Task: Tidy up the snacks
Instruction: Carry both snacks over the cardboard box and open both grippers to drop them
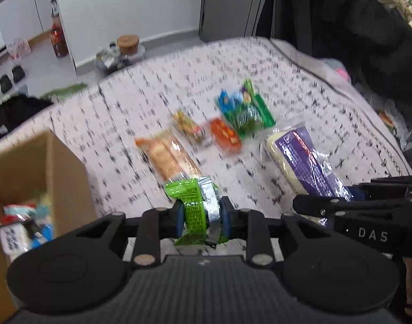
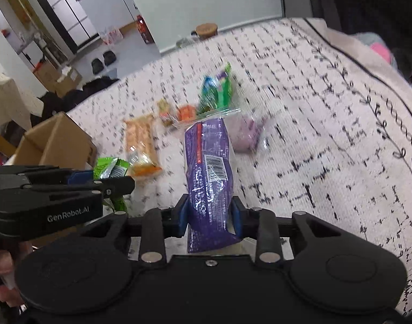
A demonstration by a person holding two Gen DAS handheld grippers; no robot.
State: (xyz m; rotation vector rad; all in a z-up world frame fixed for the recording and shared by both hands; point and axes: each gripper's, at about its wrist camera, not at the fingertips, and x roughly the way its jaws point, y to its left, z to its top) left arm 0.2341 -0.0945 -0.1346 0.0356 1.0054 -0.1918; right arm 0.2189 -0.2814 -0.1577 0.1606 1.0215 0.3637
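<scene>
Left gripper, marked "GenRobot.AI" in the right view, clamps a green packet above the bed's near edge. Right gripper, lettered "DAS" in the left view, is closed on a purple bag bearing a barcode. Only the left view shows snacks inside the cardboard box.

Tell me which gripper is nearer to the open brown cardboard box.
Left. The left gripper, holding a green packet, is beside the cardboard box; the right gripper is farther right.
</scene>
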